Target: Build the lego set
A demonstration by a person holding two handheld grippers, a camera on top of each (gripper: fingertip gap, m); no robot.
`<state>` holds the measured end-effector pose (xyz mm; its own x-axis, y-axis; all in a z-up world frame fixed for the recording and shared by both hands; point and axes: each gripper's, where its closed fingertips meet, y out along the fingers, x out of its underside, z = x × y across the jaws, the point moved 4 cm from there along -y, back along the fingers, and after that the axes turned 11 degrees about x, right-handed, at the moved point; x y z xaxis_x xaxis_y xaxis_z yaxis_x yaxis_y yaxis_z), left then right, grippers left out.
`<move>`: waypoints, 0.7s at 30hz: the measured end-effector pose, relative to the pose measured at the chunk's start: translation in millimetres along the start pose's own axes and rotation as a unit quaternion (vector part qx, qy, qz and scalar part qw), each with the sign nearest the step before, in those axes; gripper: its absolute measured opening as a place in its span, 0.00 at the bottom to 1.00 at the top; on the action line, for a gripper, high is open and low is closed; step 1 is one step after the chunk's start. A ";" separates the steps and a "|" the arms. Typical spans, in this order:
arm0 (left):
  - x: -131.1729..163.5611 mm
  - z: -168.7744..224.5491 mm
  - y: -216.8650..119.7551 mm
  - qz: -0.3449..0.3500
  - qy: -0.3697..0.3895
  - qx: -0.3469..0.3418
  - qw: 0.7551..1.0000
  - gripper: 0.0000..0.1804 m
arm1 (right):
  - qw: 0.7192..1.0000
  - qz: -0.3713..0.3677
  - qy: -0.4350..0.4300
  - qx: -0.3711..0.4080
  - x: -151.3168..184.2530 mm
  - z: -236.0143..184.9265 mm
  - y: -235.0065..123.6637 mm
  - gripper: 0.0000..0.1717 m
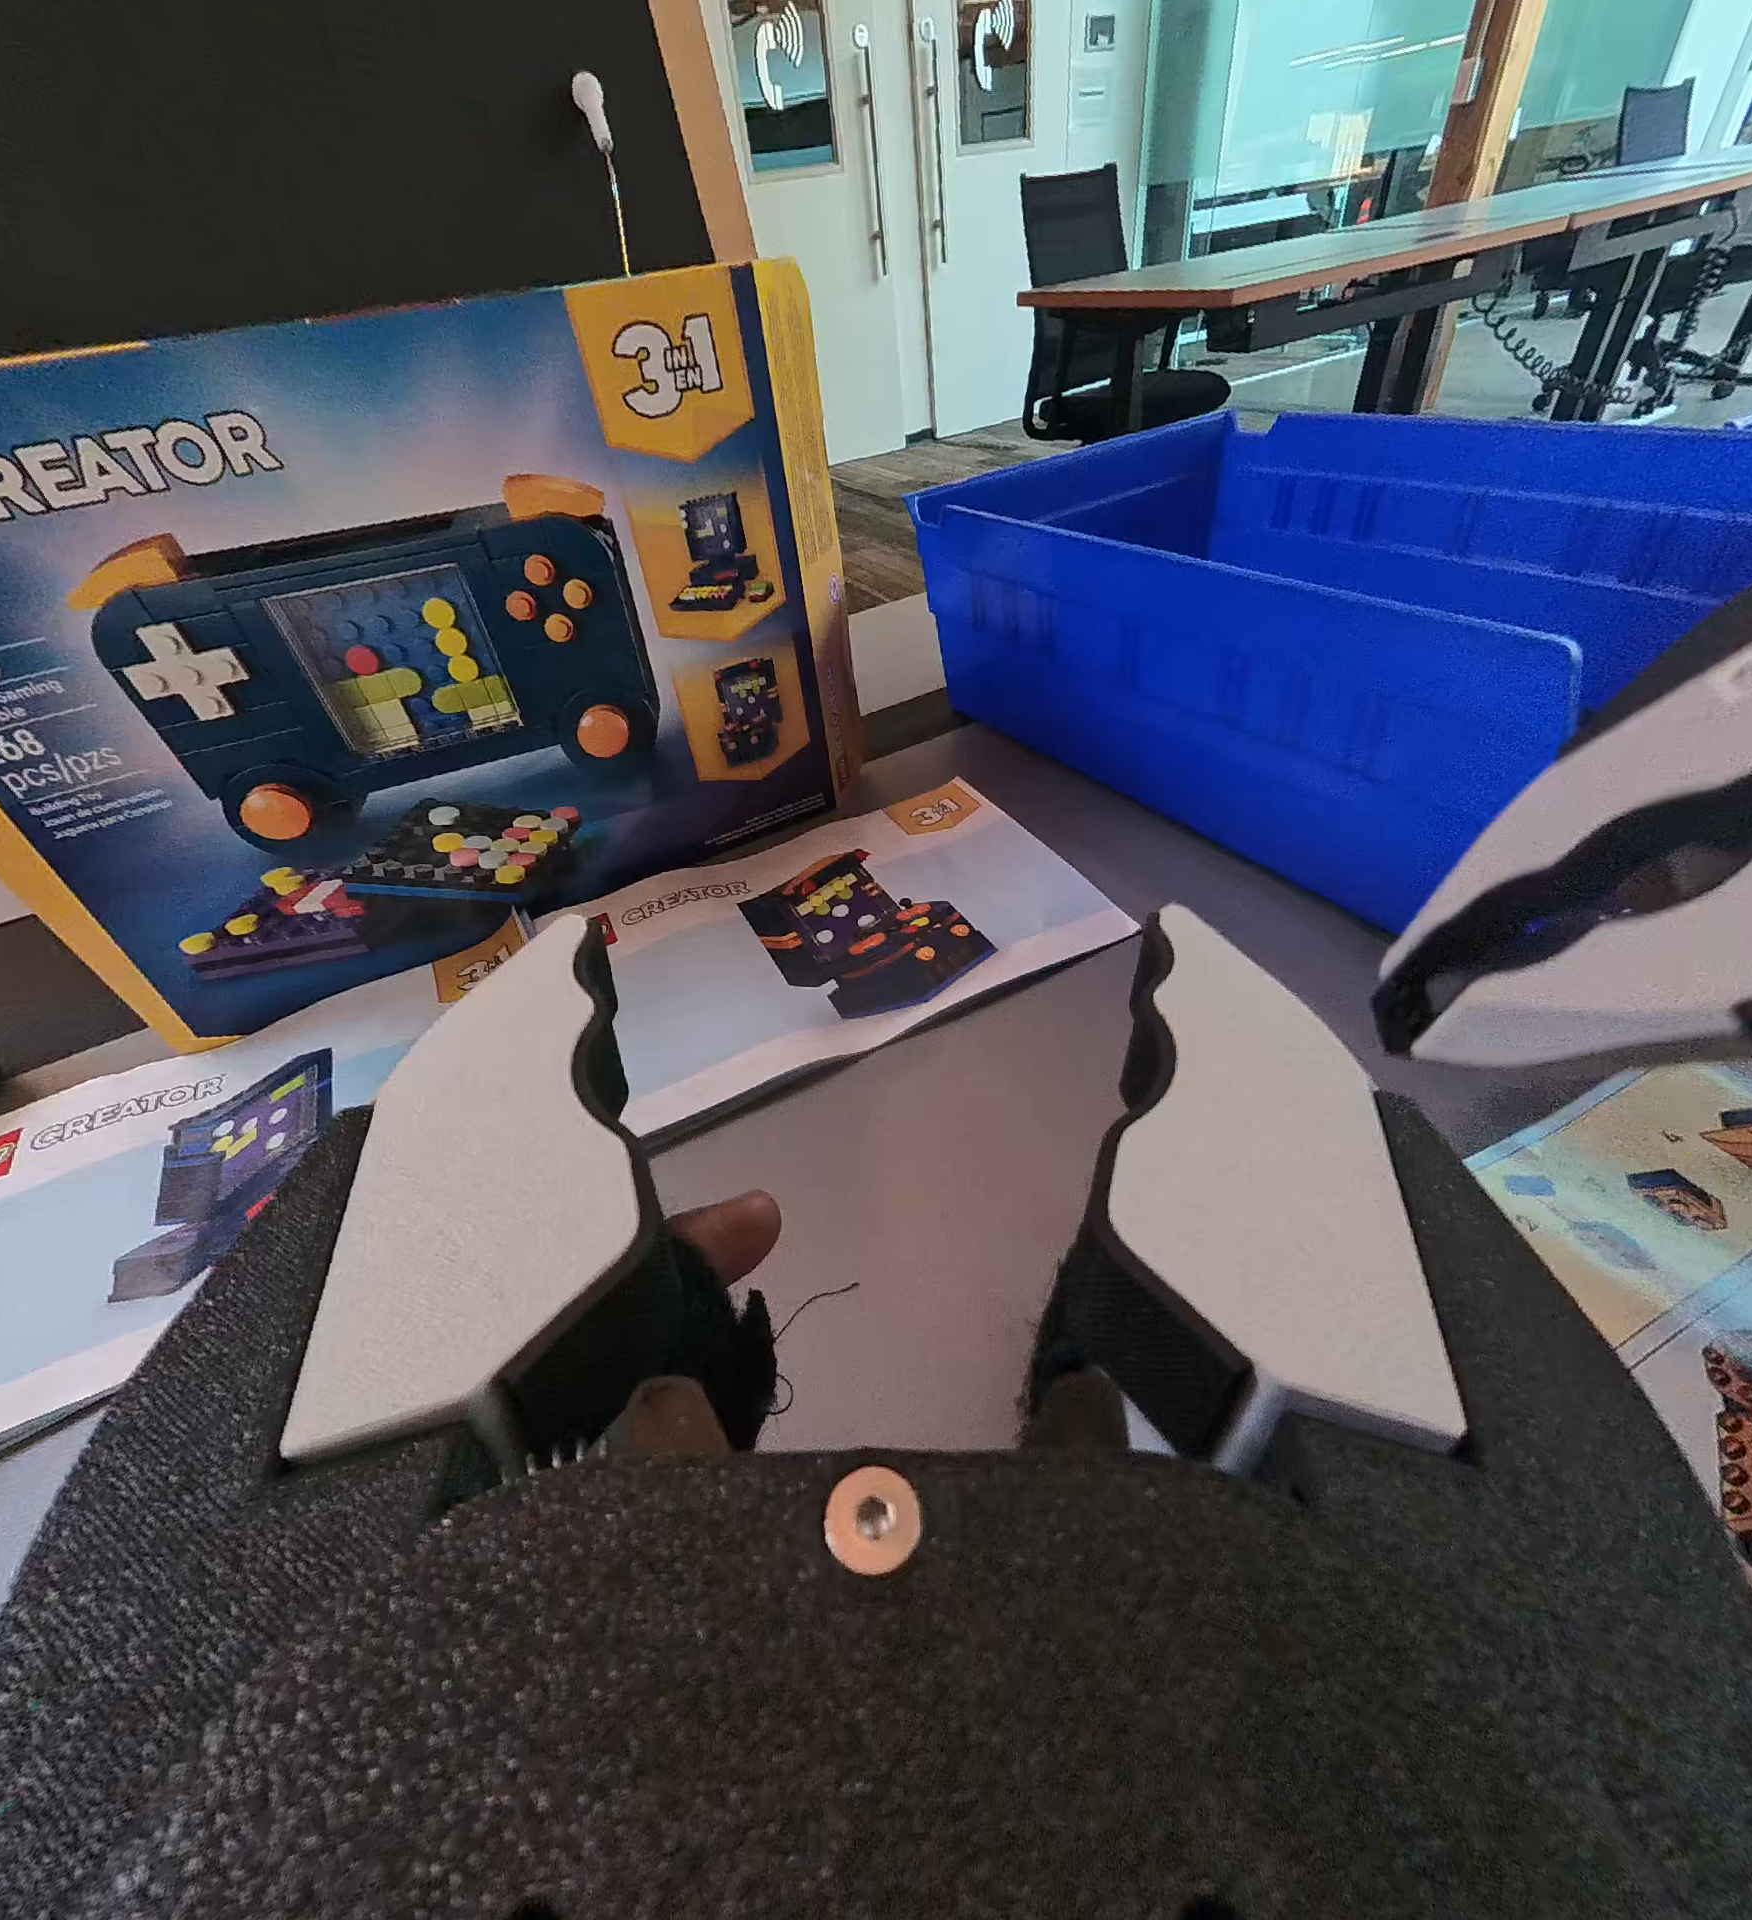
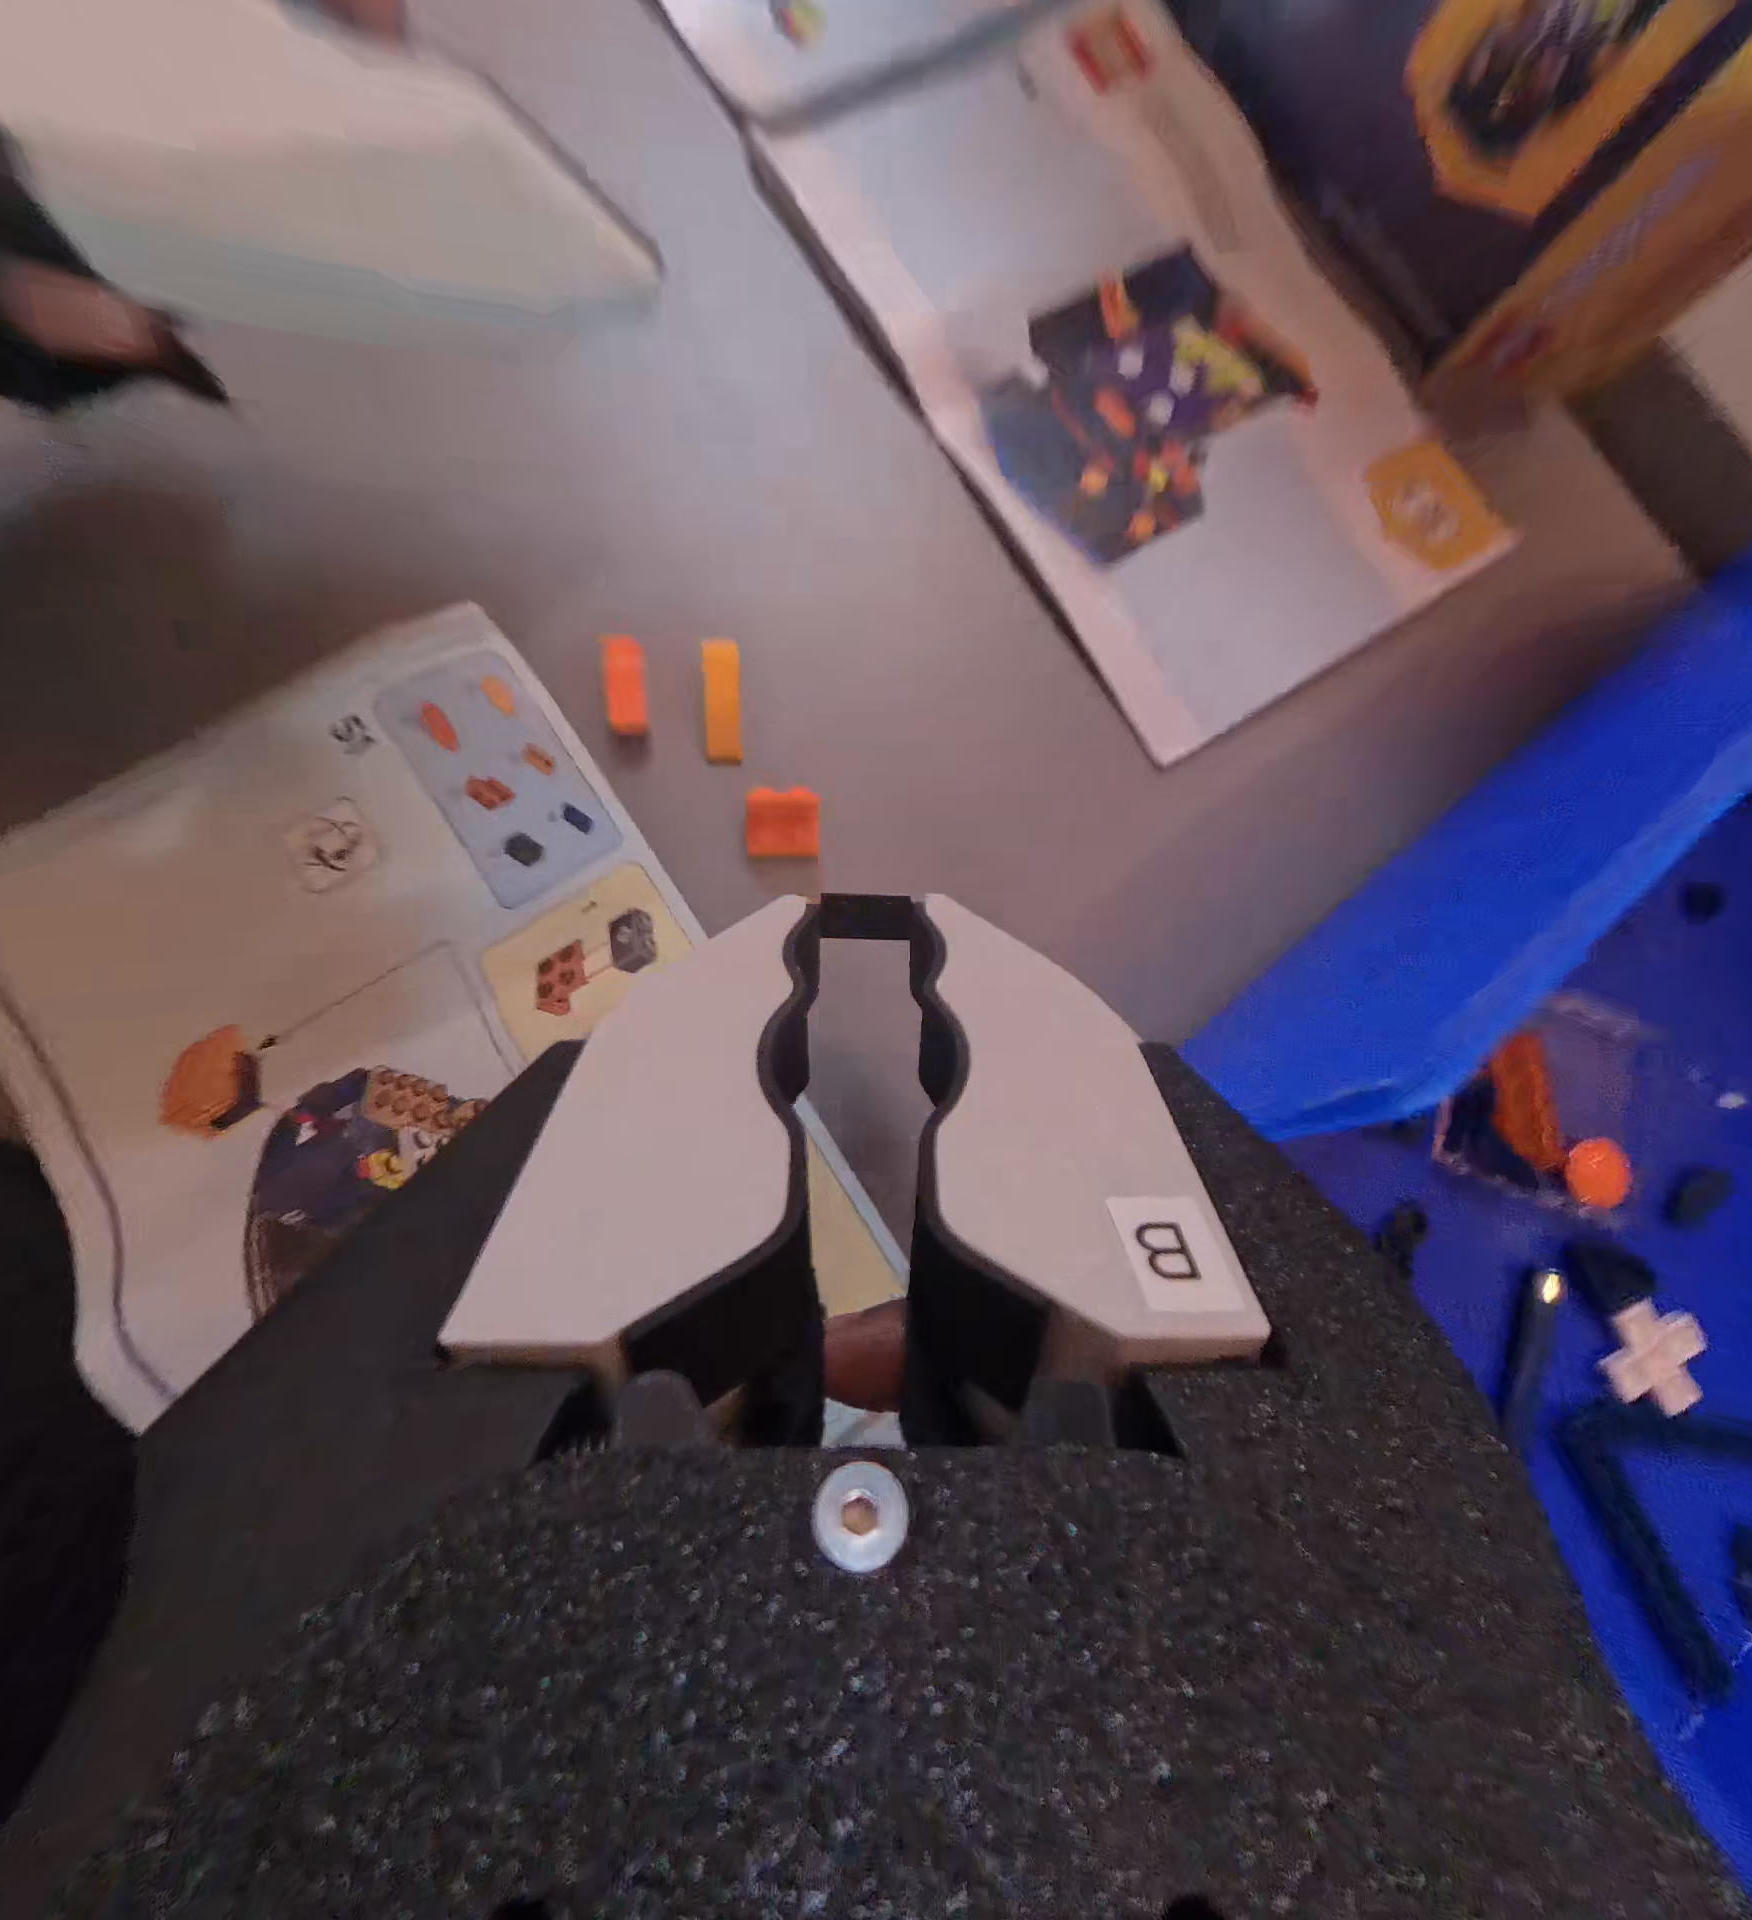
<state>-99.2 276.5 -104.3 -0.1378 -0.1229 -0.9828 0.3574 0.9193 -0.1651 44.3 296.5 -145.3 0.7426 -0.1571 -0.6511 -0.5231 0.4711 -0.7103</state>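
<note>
1. Grey table carries everything.
2. Right gripper pinches a small black brick at its fingertips; a steady, level squeeze suits it.
3. Just beyond lie orange bricks.
4. Left gripper hangs wide and empty above a booklet; blue bin farther.

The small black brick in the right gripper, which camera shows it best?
The right wrist view: the black brick sits pinched between the right gripper's fingertips. The left wrist view shows that gripper side-on, its brick not discernible.
</note>
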 end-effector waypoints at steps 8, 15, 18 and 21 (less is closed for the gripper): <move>-4.3 2.3 -1.7 0.005 0.014 0.000 1.000 0.53 | 0.997 -0.068 0.035 0.018 19.0 -7.1 26.6 0.09; -1.0 3.8 0.3 -0.003 0.018 0.002 1.000 0.53 | 0.998 0.004 0.060 -0.021 7.4 -0.2 -3.6 0.18; 0.2 5.0 1.2 -0.005 0.020 0.004 1.000 0.53 | 0.990 0.109 0.078 -0.032 -10.7 31.0 -53.2 0.17; 1.0 7.9 2.4 -0.006 0.020 0.010 1.000 0.53 | 0.972 0.191 0.125 0.056 -28.3 99.8 -110.6 0.17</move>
<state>-91.2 275.6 -106.4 -0.1789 -0.1180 -0.9768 0.3743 0.9100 -0.1785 122.9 335.4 -21.6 0.3708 -0.1503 -0.9165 -0.6815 0.6264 -0.3785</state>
